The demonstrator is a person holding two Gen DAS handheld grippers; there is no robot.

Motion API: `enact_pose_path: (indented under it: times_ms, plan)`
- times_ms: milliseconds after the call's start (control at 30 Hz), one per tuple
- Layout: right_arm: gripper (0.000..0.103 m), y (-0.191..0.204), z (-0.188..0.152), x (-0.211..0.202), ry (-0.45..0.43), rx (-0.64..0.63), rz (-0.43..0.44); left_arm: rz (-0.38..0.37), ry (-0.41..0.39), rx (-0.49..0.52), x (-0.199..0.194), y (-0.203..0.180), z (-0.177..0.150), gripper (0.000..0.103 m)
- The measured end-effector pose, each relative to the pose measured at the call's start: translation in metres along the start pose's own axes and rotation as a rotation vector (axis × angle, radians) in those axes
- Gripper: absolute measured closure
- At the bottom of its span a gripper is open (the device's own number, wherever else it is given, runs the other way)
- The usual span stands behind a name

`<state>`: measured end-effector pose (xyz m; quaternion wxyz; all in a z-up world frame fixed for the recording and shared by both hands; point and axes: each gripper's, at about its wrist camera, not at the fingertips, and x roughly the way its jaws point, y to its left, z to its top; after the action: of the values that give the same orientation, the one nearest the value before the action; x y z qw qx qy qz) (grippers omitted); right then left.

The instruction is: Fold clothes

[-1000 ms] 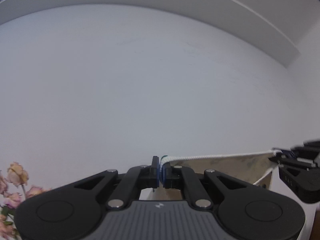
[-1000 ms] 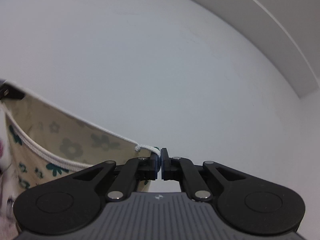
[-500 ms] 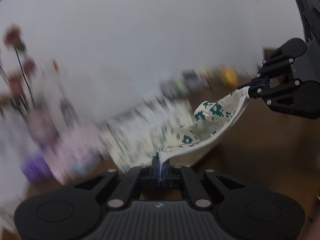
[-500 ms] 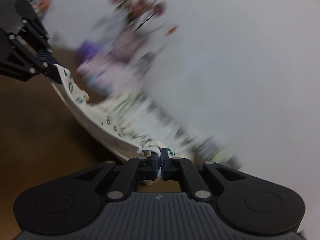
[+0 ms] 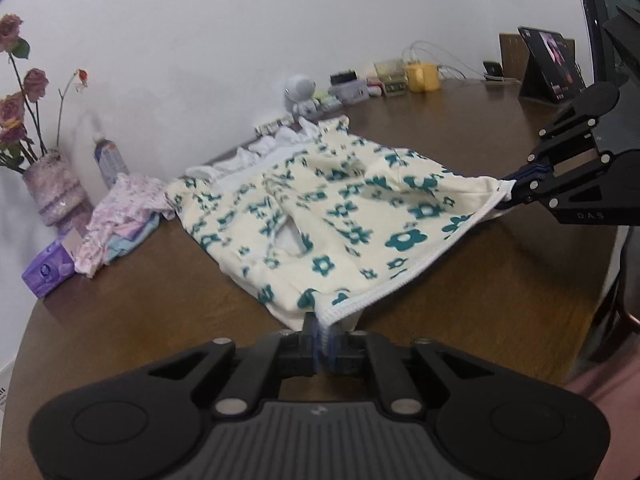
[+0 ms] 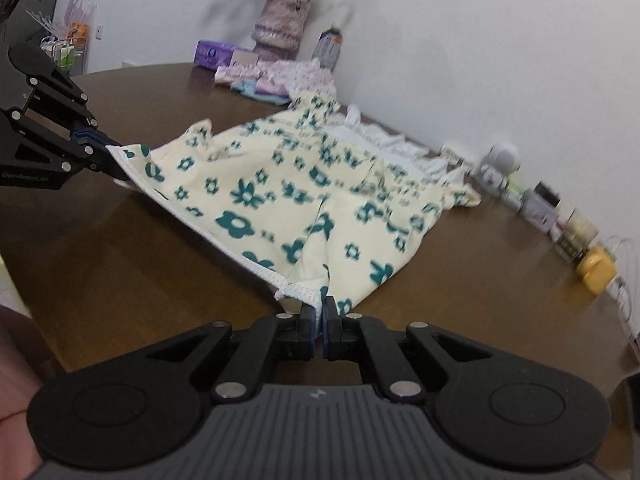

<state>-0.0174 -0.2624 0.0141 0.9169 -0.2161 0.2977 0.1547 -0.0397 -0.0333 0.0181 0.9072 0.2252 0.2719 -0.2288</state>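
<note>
A cream garment with teal flowers (image 5: pixel 340 208) lies spread over the brown table (image 5: pixel 160 300), its white-edged hem stretched between my two grippers. At the near left corner of that hem sits my left gripper (image 5: pixel 326 340). Its jaws are opening, with the hem still caught between the pads. From the right wrist view the left gripper (image 6: pixel 105 146) still holds its corner of the garment (image 6: pixel 280 184). My right gripper (image 6: pixel 322 320) is shut on the other hem corner, and the left wrist view shows it (image 5: pixel 508 192) at the right, just above the table.
A pile of lilac and pink clothes (image 5: pixel 124 216) and a white garment (image 5: pixel 260 152) lie beyond the flowered one. A vase of roses (image 5: pixel 52 196), a purple tissue pack (image 5: pixel 48 272), a bottle (image 5: pixel 108 160), a white figurine (image 5: pixel 302 96), a yellow cup (image 5: pixel 420 76) and a tablet (image 5: pixel 548 64) line the wall side.
Both grippers have swung down from facing the wall to the table. The garment that hung between them now lies spread on the tabletop.
</note>
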Motion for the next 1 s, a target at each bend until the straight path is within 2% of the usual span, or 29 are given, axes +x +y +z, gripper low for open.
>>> enact_pose_path:
  times_ms: [67, 133, 267, 333, 367, 500, 600, 1000]
  plan:
    - [0.089, -0.005, -0.004, -0.005, 0.013, 0.04, 0.039, -0.034, -0.003, -0.002, -0.007, 0.004, -0.002, 0.072]
    - [0.071, -0.017, -0.006, -0.015, 0.011, 0.108, 0.091, -0.076, -0.026, -0.032, -0.017, 0.015, 0.0, 0.06]
    - [0.064, -0.053, 0.006, -0.032, -0.036, 0.297, 0.191, -0.145, -0.072, -0.154, -0.026, 0.05, 0.017, 0.052]
    - [0.063, -0.064, 0.016, -0.031, -0.044, 0.352, 0.217, -0.163, -0.056, -0.183, -0.018, 0.061, 0.033, 0.048]
    - [0.063, -0.066, 0.022, -0.026, -0.039, 0.359, 0.218, -0.164, -0.035, -0.175, -0.011, 0.063, 0.042, 0.047]
    - [0.061, -0.058, 0.044, 0.019, 0.087, 0.291, 0.179, -0.108, 0.083, -0.083, 0.038, 0.067, 0.071, 0.047]
    - [0.059, -0.054, 0.054, 0.044, 0.175, 0.27, 0.18, -0.112, 0.159, -0.039, 0.075, 0.076, 0.091, 0.048]
    - [0.053, -0.048, 0.06, 0.07, 0.37, 0.216, 0.165, -0.086, 0.281, 0.202, 0.196, 0.167, 0.174, 0.048]
